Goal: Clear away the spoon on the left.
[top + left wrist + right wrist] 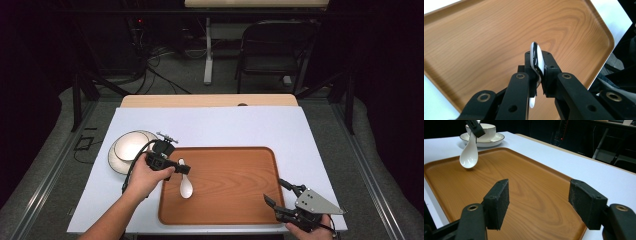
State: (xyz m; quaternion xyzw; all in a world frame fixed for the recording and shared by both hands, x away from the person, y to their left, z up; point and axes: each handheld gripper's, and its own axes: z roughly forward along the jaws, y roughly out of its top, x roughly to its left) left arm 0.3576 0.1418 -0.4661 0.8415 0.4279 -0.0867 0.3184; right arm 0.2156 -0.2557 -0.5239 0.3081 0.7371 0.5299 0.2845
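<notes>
While your left gripper (172,165) jaws clamp the spoon (185,185) above the tray (240,200), lower it; right gripper (280,192) jaws gape empty.

Your left tongs (537,75) are matte black, and the spoon (185,185) pinched in them is glossy white. Beneath it the tray (235,197) glows warm orange-brown — printed with a sweeping wood grain. Your right tongs (539,205) are black too, topped by a grey plate. The surface (225,127) is pale lavender-white, edged in light wood, and the bowl (482,130) and saucer (494,140) are cream-white — each with a thin dark rim.
</notes>
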